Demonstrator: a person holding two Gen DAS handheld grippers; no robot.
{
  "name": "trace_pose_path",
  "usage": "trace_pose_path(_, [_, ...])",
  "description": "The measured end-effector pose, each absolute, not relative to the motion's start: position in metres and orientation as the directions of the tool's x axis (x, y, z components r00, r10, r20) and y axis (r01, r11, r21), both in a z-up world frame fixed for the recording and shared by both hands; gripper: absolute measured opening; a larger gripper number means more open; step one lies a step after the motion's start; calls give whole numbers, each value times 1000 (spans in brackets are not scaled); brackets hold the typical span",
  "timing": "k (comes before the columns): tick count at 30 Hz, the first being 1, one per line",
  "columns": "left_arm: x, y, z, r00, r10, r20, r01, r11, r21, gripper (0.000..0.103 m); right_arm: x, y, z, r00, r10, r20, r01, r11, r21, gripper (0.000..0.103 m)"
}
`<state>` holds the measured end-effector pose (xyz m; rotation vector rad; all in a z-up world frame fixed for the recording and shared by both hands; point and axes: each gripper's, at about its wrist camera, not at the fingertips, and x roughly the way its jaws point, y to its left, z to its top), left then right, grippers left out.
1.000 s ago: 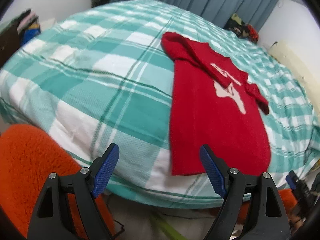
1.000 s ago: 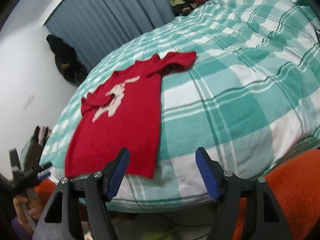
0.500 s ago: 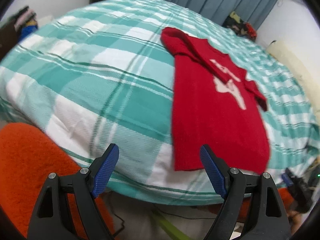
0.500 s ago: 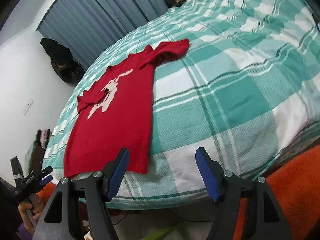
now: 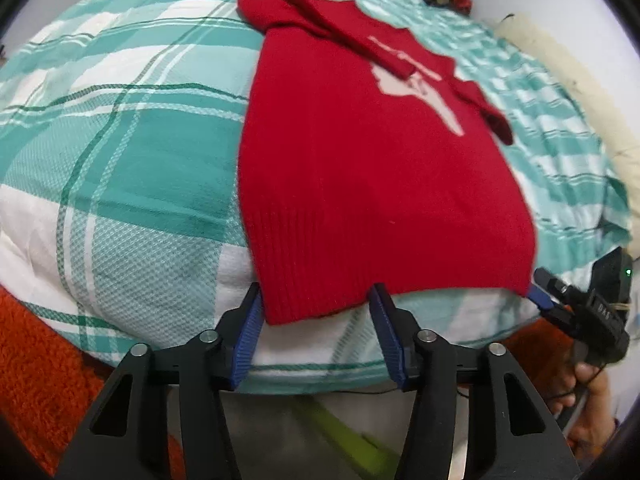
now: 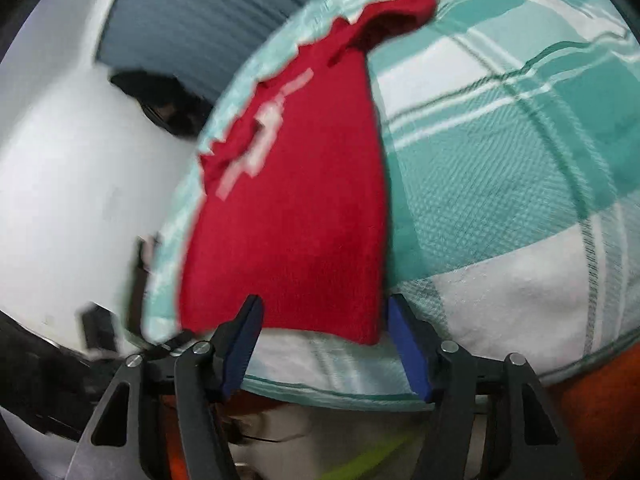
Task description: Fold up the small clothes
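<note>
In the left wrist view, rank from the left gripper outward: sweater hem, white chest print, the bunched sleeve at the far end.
From the left gripper:
1. Sweater hem, between its fingertips.
2. White chest print, farther up, right of centre.
3. Bunched sleeve, farthest, top of the red sweater.

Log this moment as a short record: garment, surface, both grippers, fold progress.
garment: red sweater, spread flat, white design on chest, sleeves folded inward
surface: teal and white checked bedspread
left gripper: jaws have just been closing, straddling the hem's left corner, not yet pinched
right gripper: jaws have just been closing, straddling the hem's right corner, picture blurred
fold progress: body not yet folded
</note>
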<state>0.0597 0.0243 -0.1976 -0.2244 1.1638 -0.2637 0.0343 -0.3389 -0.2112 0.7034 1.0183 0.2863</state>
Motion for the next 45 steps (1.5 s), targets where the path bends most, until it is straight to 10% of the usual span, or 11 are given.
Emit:
trace_pose_path(2, [61, 25, -198, 378, -308, -873, 79, 950, -301, 27, 38, -333, -215, 484, 495, -722, 97, 789, 606, 8])
trace_pose_path(3, [61, 26, -197, 381, -302, -874, 84, 952, -293, 6, 37, -331, -213, 484, 474, -736, 90, 809, 580, 5])
trace_pose_path(11, [55, 30, -196, 389, -208, -897, 84, 978, -191, 6, 28, -332, -204, 493, 356, -794, 80, 890, 449, 5])
trace_pose_path(15, [60, 32, -214, 311, -118, -943, 33, 993, -113, 16, 27, -332, -206, 481, 364, -797, 71, 890, 450, 8])
trace_pose_path(17, [61, 43, -214, 299, -105, -948, -25, 993, -118, 28, 28, -338, -208, 479, 324, -816, 125, 894, 429, 36])
trace_pose_path(22, [50, 91, -179, 459, -118, -881, -179, 959, -222, 85, 14, -362, -191, 578, 297, -760, 187, 858, 478, 59])
trace_pose_path(27, [48, 127, -184, 477, -191, -858, -281, 892, -355, 85, 4, -391, -196, 615, 294, -732, 283, 784, 553, 63])
trace_pose_path(45, [49, 67, -177, 476, -39, -879, -72, 994, -83, 86, 7, -384, -185, 610, 238, -756, 277, 830, 484, 63])
